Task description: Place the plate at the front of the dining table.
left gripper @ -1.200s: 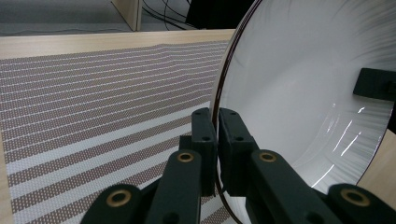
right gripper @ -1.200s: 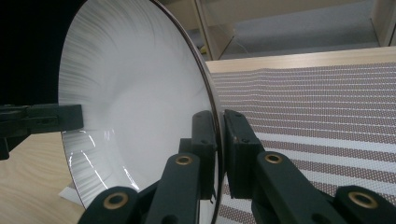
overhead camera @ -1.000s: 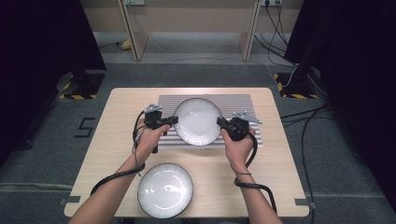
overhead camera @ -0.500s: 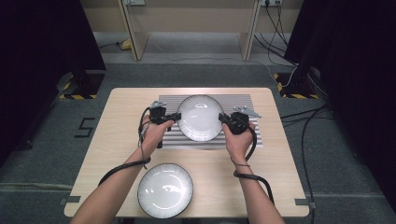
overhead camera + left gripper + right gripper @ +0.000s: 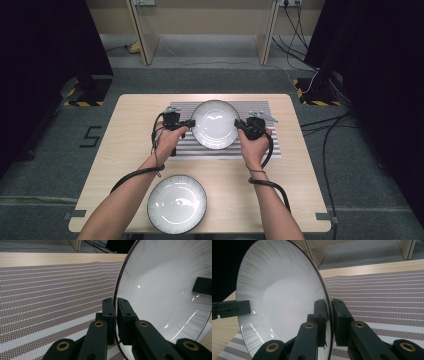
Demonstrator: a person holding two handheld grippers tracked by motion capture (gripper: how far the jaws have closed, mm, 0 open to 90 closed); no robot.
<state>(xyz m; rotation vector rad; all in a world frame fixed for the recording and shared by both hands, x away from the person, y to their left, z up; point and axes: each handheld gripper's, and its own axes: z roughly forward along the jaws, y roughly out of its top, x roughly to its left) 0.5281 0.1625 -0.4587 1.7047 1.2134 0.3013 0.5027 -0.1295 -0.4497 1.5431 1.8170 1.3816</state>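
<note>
A white plate (image 5: 215, 124) is being held over a striped mat (image 5: 260, 147) on a wooden table (image 5: 130, 145), its rim being pinched on one side by the left gripper (image 5: 191, 122) and on the opposite side by the right gripper (image 5: 237, 123); setting down is judged still pending, while a second plate (image 5: 176, 203) is lying nearer the person, untouched

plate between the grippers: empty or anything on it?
Empty. The held plate shows a bare white face in the high view and both gripper views; left gripper and right gripper pinch its rim on opposite sides.
</note>
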